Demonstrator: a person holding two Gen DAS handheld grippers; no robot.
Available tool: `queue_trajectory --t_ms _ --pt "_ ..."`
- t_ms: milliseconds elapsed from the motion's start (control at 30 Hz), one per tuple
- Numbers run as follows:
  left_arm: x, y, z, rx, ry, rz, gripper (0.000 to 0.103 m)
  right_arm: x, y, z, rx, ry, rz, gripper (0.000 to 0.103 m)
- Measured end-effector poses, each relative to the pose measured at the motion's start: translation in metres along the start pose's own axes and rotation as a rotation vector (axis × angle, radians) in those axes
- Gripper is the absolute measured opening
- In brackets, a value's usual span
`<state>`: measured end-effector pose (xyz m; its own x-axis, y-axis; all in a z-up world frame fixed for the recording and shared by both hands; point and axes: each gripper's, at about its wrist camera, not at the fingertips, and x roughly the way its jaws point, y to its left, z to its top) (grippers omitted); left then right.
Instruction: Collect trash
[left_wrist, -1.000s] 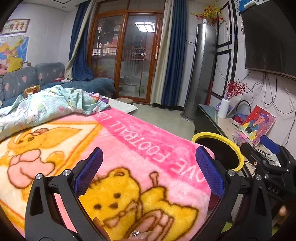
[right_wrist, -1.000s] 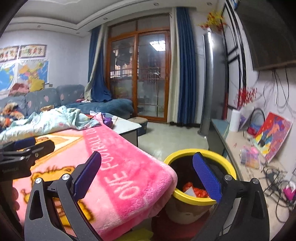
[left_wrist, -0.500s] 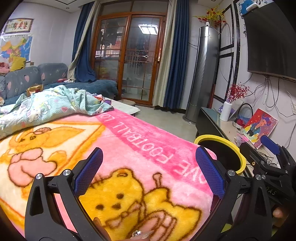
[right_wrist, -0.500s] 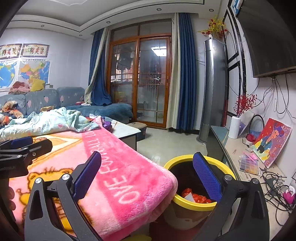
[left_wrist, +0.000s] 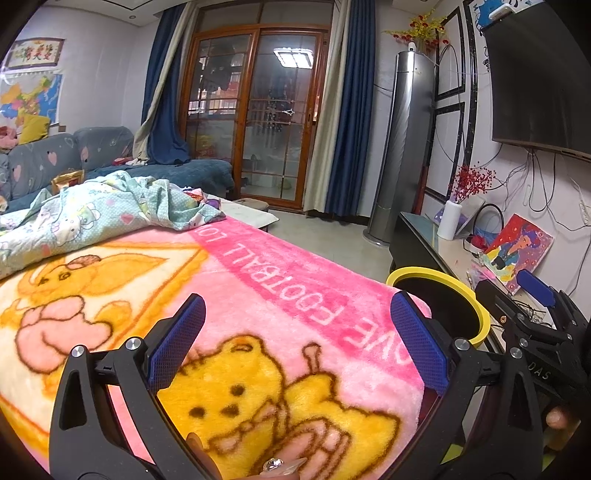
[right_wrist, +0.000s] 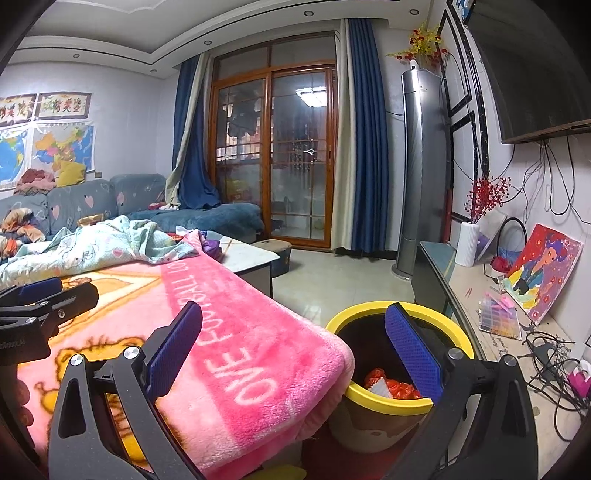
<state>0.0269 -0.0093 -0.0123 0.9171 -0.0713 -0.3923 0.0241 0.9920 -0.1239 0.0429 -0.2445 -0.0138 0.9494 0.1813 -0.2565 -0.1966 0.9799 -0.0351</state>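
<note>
With red trash (right_wrist: 391, 386) already in the yellow bin (right_wrist: 448, 325), left tongs (left_wrist: 299, 343) and right tongs (right_wrist: 291, 345) gape empty; next, locate remaining litter.

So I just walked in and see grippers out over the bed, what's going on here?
A person is collecting trash with a gripper in each hand. Both the left gripper and the right gripper are open and hold nothing, hovering over the pink blanket. The yellow-rimmed bin stands beside the blanket's corner, with red and white scraps already inside. No loose trash shows on the blanket in either view.
</note>
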Motion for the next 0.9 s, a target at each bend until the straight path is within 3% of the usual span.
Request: queue_trajectory --t_ms 900 --pt "-0.0005 -0.002 0.0003 0.002 -0.002 0.001 0.092 0.0046 0.0 -0.0047 0.025 0.027 -0.026 0.096"
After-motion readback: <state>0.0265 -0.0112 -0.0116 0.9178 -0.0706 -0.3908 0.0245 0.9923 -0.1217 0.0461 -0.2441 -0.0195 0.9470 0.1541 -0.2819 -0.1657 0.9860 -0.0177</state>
